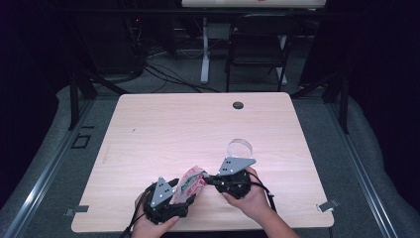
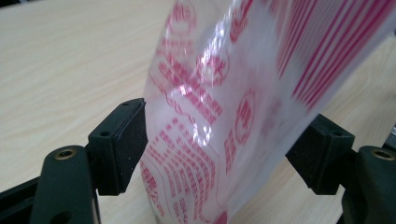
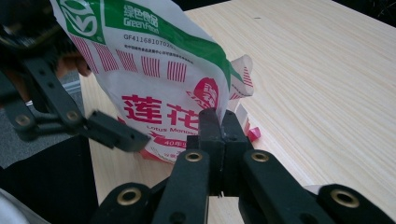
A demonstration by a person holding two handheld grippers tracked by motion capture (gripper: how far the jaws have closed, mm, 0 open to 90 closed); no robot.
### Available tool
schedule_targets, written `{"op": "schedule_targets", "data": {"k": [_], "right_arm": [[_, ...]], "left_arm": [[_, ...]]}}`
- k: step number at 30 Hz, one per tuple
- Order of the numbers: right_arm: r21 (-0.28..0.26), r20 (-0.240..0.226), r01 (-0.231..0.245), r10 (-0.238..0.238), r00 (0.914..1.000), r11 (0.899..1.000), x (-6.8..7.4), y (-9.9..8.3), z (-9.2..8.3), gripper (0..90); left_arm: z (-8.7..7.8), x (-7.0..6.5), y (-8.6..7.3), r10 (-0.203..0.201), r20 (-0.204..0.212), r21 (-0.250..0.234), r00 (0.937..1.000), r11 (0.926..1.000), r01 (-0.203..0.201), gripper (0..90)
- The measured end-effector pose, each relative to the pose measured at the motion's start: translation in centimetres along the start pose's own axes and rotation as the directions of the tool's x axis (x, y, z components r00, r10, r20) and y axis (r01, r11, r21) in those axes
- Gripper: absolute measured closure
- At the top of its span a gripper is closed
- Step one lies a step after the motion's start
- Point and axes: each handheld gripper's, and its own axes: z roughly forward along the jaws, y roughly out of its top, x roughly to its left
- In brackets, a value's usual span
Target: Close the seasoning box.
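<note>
I see the bag (image 1: 190, 184) standing near the table's (image 1: 163, 124) front edge, between my left gripper (image 1: 174, 186) and right gripper (image 1: 208, 179). A clear lid (image 1: 239, 148) lies just behind the right one.

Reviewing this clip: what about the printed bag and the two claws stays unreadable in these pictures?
- White plastic bag with red and green print: contents hidden by its opaque film; top cut off by the right gripper view's edge.
- Its small red text: blurred, mirrored through the film, left gripper view.
- Clear round object: too small, partly behind the right claw, high view.

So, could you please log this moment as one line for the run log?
right tool: shut on bag edge | left tool: open, bag between pads, no pinch visible | bag: upright above table
</note>
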Motion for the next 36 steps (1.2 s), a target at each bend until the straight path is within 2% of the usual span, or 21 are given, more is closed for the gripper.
{"op": "schedule_targets", "data": {"k": [4, 9, 11, 14, 16, 21, 29, 32, 36], "right_arm": [[0.003, -0.008, -0.004, 0.004, 1.0, 1.0, -0.1, 0.0, 0.0, 90.0], [0.004, -0.006, -0.002, 0.002, 1.0, 1.0, 0.0, -0.2, -0.1, 90.0], [0.003, -0.008, -0.003, 0.003, 1.0, 1.0, -0.1, -0.2, -0.1, 90.0], [0.001, -0.007, -0.006, 0.006, 1.0, 1.0, -0.1, -0.3, -0.1, 90.0], [0.0, -0.007, -0.006, 0.006, 1.0, 1.0, -0.1, -0.3, -0.1, 90.0], [0.001, -0.005, -0.007, 0.007, 1.0, 1.0, 0.0, -0.3, -0.2, 90.0], [-0.002, -0.003, -0.011, 0.011, 0.9999, 1.0, 0.0, -0.5, -0.2, 90.0], [-0.004, -0.005, -0.011, 0.011, 0.9999, 1.0, 0.0, -0.5, -0.2, 90.0], [-0.007, -0.006, -0.011, 0.011, 0.9999, 1.0, 0.0, -0.6, -0.2, 90.0]], "left_arm": [[1.0, 0.1, -0.7, -0.019, -0.01, 0.033, 0.9998, 0.9993, 0.019, 26.0], [1.7, 0.3, -1.3, -0.05, -0.033, 0.03, 0.9982, 0.9982, 0.051, 25.7], [1.9, 0.4, -1.5, -0.051, -0.037, 0.04, 0.998, 0.9978, 0.053, 24.3], [2.4, 0.4, -2.0, -0.082, -0.038, 0.047, 0.9959, 0.9954, 0.083, 22.6], [2.8, 0.5, -2.3, -0.083, -0.05, 0.057, 0.9953, 0.9947, 0.086, 22.2], [3.5, 0.9, -2.8, -0.117, -0.027, 0.077, 0.9928, 0.99, 0.118, 20.5], [4.1, 0.7, -3.2, -0.1, -0.038, 0.1, 0.9942, 0.9896, 0.104, 20.4], [4.5, 0.7, -3.5, -0.095, -0.046, 0.121, 0.9944, 0.9876, 0.1, 20.4], [5.1, 0.7, -3.8, -0.098, -0.045, 0.162, 0.9942, 0.9812, 0.104, 20.7]]}}
